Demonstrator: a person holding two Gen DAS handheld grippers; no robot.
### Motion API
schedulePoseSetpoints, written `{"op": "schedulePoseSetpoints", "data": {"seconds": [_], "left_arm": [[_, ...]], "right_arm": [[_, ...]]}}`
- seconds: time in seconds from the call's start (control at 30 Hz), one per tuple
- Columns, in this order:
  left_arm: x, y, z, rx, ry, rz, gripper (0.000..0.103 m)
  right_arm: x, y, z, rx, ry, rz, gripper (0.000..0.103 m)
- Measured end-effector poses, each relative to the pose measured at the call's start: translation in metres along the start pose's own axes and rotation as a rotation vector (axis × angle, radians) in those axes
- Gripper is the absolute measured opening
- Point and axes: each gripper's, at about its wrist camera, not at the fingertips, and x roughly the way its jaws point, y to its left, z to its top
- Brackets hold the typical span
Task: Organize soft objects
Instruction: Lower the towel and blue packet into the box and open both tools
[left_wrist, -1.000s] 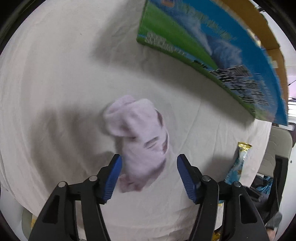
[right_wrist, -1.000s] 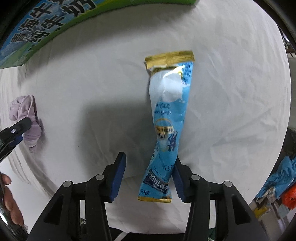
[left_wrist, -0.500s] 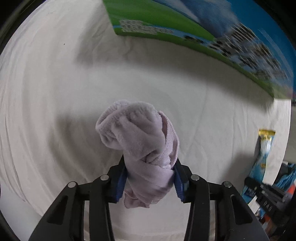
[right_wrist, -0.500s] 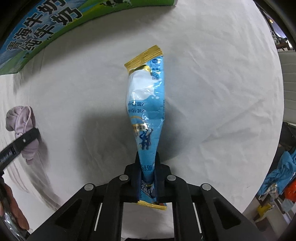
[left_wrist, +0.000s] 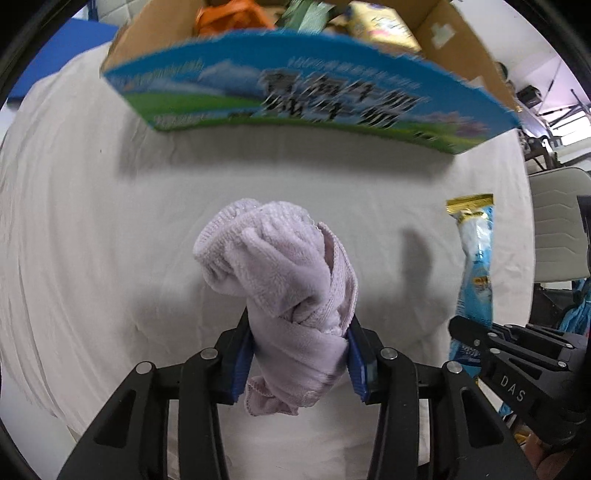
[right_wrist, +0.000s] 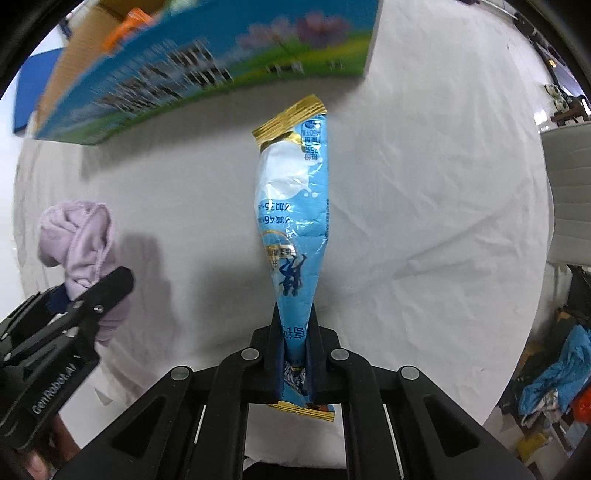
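Observation:
My left gripper (left_wrist: 300, 354) is shut on a rolled lilac towel (left_wrist: 284, 269) and holds it above the white cloth. The towel also shows at the left of the right wrist view (right_wrist: 79, 236). My right gripper (right_wrist: 294, 354) is shut on the lower end of a blue snack packet (right_wrist: 293, 210) with gold ends, held upright off the cloth. The packet shows at the right of the left wrist view (left_wrist: 476, 258). An open cardboard box (left_wrist: 295, 99) with blue and green printed sides stands ahead of both grippers; it also shows in the right wrist view (right_wrist: 177, 74).
The table is covered by a white cloth (left_wrist: 92, 229). Inside the box lie orange, green and yellow items (left_wrist: 376, 22). A pale chair (left_wrist: 557, 229) stands off the table's right edge. Clutter lies on the floor at the right (right_wrist: 554, 387).
Both grippers closed, the left on the towel and the right on the packet, and lifted them off the cloth. Both now face the box more squarely, with its open top in view.

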Motion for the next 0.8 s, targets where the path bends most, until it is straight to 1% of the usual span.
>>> {"op": "schedulePoseSetpoints", "data": {"seconds": [0.1, 0.27, 0.3, 0.37, 0.47, 0.5, 0.53, 0.57, 0.67, 0.73, 0.8], "left_arm": [[-0.018, -0.011, 0.002, 0.013, -0.032, -0.019, 0.041], [-0.08, -0.014, 0.031, 0.036, -0.116, -0.068, 0.041], [-0.095, -0.004, 0.03, 0.04, -0.131, -0.076, 0.041], [-0.115, -0.003, 0.042, 0.052, -0.162, -0.091, 0.041], [-0.14, 0.0, 0.062, 0.068, -0.195, -0.101, 0.041], [-0.147, 0.0, 0.073, 0.076, -0.207, -0.1, 0.041], [-0.158, 0.014, 0.081, 0.077, -0.215, -0.1, 0.041], [-0.164, 0.017, 0.088, 0.075, -0.224, -0.098, 0.041], [-0.164, 0.023, 0.119, 0.07, -0.239, -0.091, 0.041], [-0.159, 0.026, 0.142, 0.066, -0.226, -0.097, 0.041], [-0.148, 0.03, 0.162, 0.057, -0.201, -0.105, 0.041]], "right_arm": [[-0.032, 0.002, -0.001, -0.011, -0.037, 0.032, 0.008], [-0.086, 0.003, -0.002, -0.042, -0.12, 0.088, 0.008], [-0.097, 0.004, 0.0, -0.051, -0.136, 0.099, 0.008], [-0.12, 0.017, 0.014, -0.06, -0.171, 0.125, 0.008], [-0.149, 0.025, 0.03, -0.078, -0.22, 0.149, 0.008], [-0.16, 0.029, 0.034, -0.083, -0.235, 0.148, 0.008], [-0.169, 0.028, 0.043, -0.08, -0.256, 0.144, 0.008], [-0.173, 0.032, 0.048, -0.077, -0.274, 0.134, 0.008], [-0.19, 0.032, 0.084, -0.058, -0.311, 0.1, 0.008], [-0.194, 0.026, 0.11, -0.047, -0.323, 0.062, 0.008], [-0.186, 0.019, 0.132, -0.037, -0.314, 0.027, 0.008]]}}
